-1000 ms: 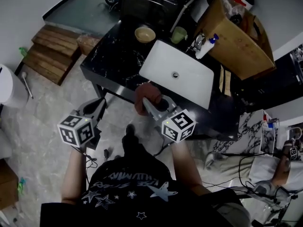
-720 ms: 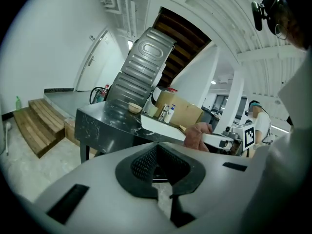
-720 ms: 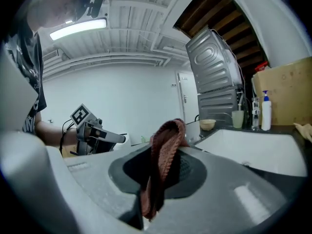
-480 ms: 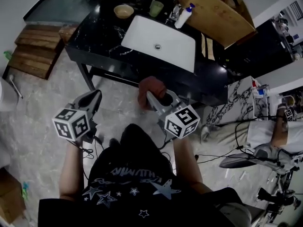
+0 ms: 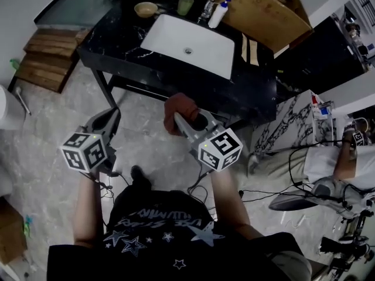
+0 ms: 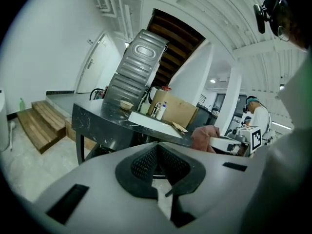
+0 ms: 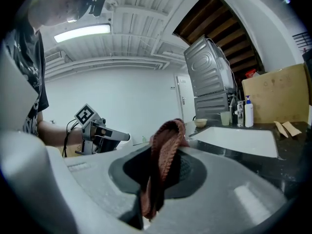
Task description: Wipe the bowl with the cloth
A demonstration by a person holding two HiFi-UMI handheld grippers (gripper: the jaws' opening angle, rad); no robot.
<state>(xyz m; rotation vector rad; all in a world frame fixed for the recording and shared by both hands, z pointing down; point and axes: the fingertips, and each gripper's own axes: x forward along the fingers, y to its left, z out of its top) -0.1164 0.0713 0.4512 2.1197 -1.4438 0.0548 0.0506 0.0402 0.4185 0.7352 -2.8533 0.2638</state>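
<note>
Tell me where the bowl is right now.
In the head view the bowl sits near the top, on the black counter by the white sink's far left corner, with the green cup to its right.

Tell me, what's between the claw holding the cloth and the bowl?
The black counter and a corner of the white sink lie before the bowl. The head view shows it; the right claw grips the cloth.
</note>
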